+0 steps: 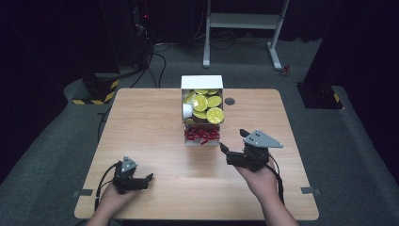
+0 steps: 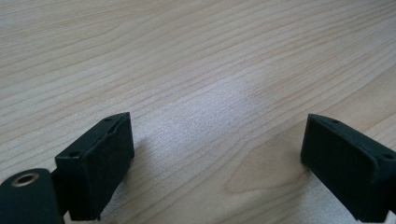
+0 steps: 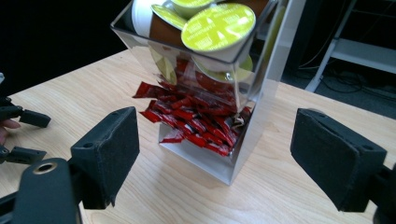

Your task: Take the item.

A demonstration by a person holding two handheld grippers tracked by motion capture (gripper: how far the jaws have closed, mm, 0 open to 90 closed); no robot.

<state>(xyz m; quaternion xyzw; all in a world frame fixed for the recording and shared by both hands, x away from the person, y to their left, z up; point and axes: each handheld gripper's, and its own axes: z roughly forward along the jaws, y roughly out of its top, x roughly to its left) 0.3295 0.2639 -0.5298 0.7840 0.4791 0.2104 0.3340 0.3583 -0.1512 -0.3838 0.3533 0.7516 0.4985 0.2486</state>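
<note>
The tall clear dispenser (image 3: 252, 135) stands upright on the counter (image 1: 150, 141), open front facing the spread, empty right claw (image 3: 215, 154); the left claw (image 2: 219, 163) is spread too.

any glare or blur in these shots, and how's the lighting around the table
High view: the light wooden table is lit, the floor and room around it fall dark. Left gripper view: a pale sheen lies on the wood ahead of the left tongs, and the far grain goes soft. Right gripper view: the clear plastic dispenser of yellow-lidded capsules and red sachets reflects light; the background is dim.
</note>
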